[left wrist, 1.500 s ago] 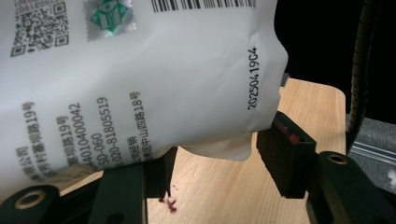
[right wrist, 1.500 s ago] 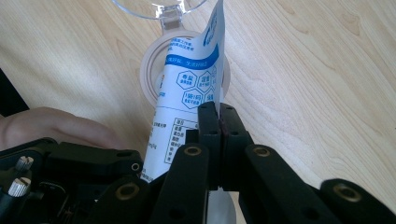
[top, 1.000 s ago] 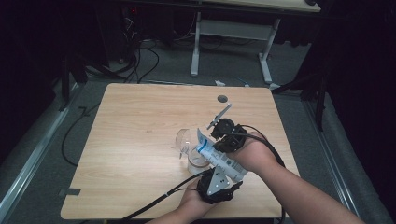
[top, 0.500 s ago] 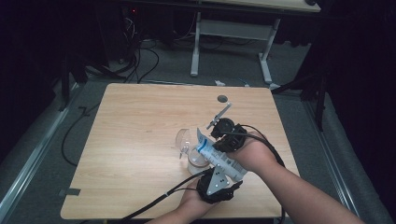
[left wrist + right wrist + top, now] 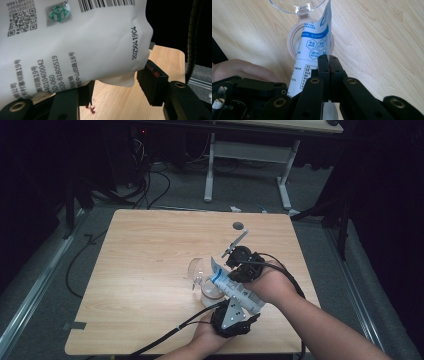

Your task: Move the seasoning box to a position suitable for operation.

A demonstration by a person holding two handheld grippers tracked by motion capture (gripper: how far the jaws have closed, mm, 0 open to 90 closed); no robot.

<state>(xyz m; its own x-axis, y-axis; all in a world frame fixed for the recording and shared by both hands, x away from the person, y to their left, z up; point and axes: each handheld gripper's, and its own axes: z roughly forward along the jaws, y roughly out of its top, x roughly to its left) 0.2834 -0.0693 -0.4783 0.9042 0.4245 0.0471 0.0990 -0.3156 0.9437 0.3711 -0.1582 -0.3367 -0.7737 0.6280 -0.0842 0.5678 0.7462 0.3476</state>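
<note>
Right gripper (image 5: 329,65) has its two black jaws pressed together on the edge of a white and blue bag (image 5: 313,52). Left gripper (image 5: 231,316) sits at the near edge of the wooden table (image 5: 150,250), just near of the bag. In the left gripper view, its jaws stand apart with the bag's bottom end (image 5: 75,45) between them; whether they squeeze it is hard to tell. The bag leans over a small clear jar (image 5: 210,292) in the middle of the table, with its top end right above the jar's round mouth (image 5: 294,42). A clear lid (image 5: 196,268) hangs open on the jar's far left side. Red crumbs (image 5: 91,109) lie on the table under the left gripper.
</note>
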